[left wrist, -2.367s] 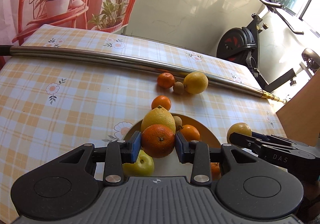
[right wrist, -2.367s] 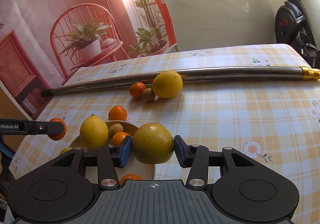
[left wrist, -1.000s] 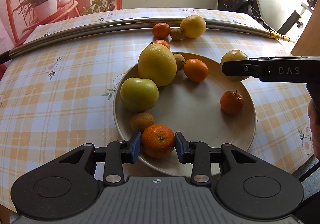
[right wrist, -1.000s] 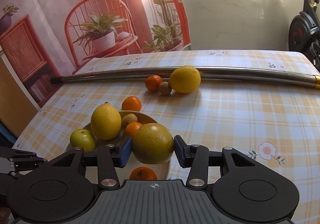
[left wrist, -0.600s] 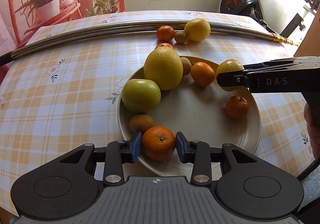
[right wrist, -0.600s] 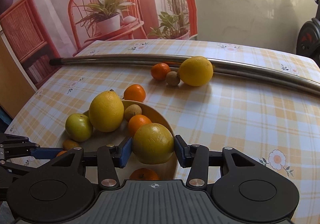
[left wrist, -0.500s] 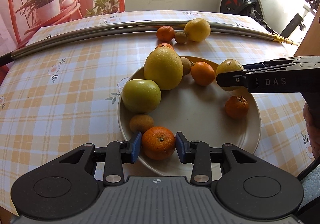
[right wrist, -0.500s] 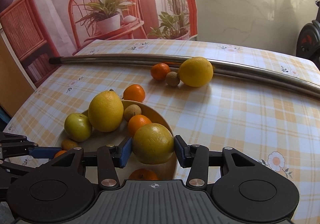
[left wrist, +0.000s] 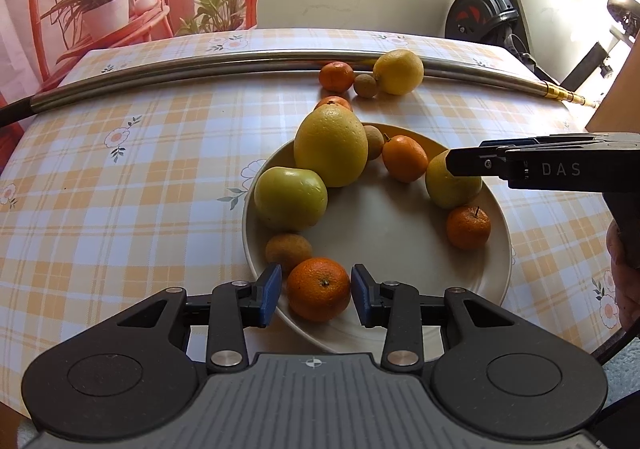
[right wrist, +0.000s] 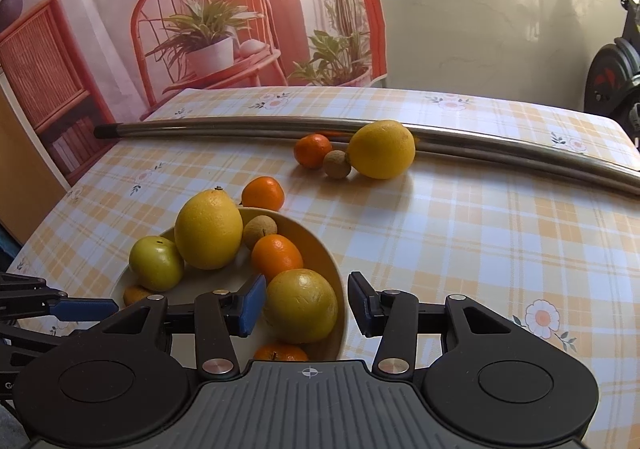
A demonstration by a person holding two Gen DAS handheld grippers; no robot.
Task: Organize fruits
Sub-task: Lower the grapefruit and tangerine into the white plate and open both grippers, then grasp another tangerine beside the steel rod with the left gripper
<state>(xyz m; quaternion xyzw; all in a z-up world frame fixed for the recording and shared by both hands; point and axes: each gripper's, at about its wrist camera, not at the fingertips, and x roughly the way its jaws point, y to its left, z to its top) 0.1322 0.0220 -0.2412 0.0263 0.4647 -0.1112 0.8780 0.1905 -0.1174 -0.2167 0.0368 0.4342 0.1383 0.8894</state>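
A beige plate (left wrist: 384, 233) holds a big yellow citrus (left wrist: 331, 146), a green apple (left wrist: 290, 197), a brown kiwi (left wrist: 288, 251) and small oranges. My left gripper (left wrist: 316, 293) is open around an orange (left wrist: 319, 288) resting on the plate's near rim, with small gaps on both sides. My right gripper (right wrist: 305, 308) is open around a yellow-green citrus (right wrist: 301, 305) lying on the plate's right edge (right wrist: 335, 269). That citrus (left wrist: 452, 185) also shows in the left wrist view, beside the right gripper's fingers (left wrist: 480, 163).
On the checked tablecloth beyond the plate lie a lemon (left wrist: 398, 71), a small orange (left wrist: 336, 76), a small brown fruit (left wrist: 365, 85) and another orange (right wrist: 263, 193) against the plate. A long metal pipe (left wrist: 160, 67) crosses the far side. An exercise bike (left wrist: 492, 15) stands behind.
Both grippers have opened: the orange now rests on the plate's near rim and the yellow-green citrus on its right edge. Before, each was held clamped above the plate.
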